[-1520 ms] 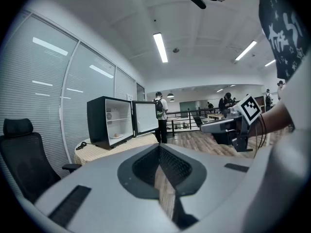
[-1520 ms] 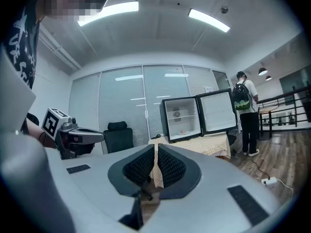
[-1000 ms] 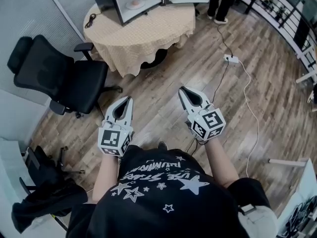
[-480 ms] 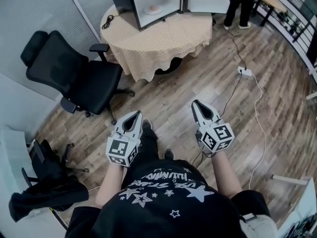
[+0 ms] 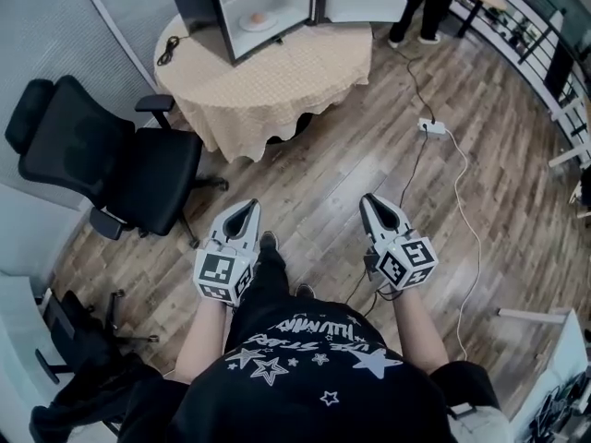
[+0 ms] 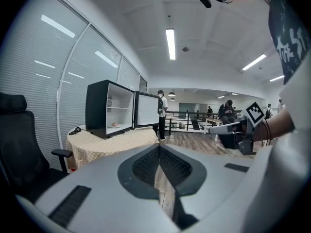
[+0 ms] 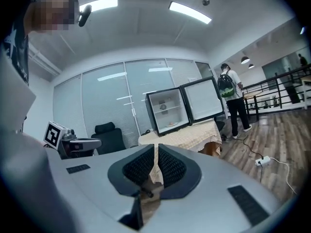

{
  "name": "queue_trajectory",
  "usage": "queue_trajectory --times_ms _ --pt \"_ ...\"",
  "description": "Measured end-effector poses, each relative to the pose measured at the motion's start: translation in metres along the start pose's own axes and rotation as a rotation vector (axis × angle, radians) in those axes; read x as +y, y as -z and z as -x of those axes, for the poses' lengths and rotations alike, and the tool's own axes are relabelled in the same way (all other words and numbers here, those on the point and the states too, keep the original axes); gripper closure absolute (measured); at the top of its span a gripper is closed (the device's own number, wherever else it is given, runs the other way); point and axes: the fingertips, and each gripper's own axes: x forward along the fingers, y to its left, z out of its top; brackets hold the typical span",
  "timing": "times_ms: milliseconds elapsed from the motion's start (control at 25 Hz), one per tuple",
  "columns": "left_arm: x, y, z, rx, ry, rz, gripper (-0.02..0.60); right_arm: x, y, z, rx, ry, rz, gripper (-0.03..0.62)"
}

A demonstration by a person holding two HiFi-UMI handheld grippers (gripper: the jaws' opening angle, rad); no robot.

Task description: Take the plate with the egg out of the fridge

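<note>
A small black fridge (image 5: pixel 196 3) stands with its door open on a round table (image 5: pixel 277 86) covered by a beige cloth, far ahead of me. On its lower shelf lies the plate with the egg (image 5: pixel 259 21), also seen in the left gripper view (image 6: pixel 114 124) and the right gripper view (image 7: pixel 171 124). My left gripper (image 5: pixel 248 206) and right gripper (image 5: pixel 369 199) hang over the wooden floor close to the person's body, well short of the table. Both are shut with nothing between the jaws.
A black office chair (image 5: pixel 106 155) stands left of the table. A power strip (image 5: pixel 431 125) with a white cable lies on the floor to the right. A person (image 5: pixel 420 7) stands beside the fridge door. Railings and desks line the far right.
Both grippers have sunk a little and come nearer the person's body. Their jaws have stayed shut. The view of the table and fridge has shifted slightly.
</note>
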Motion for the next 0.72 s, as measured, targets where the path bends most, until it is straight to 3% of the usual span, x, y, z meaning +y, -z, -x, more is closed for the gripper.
queue_trajectory --times_ms 200,720 --pt "0.034 -0.002 -0.029 0.009 0.027 0.012 0.576 -0.005 -0.010 -0.045 -0.009 0.019 -0.032 0.553" --pt "0.135 -0.029 -0.090 -0.004 0.040 0.020 0.576 0.012 -0.045 -0.170 -0.005 -0.035 -0.051 0.553"
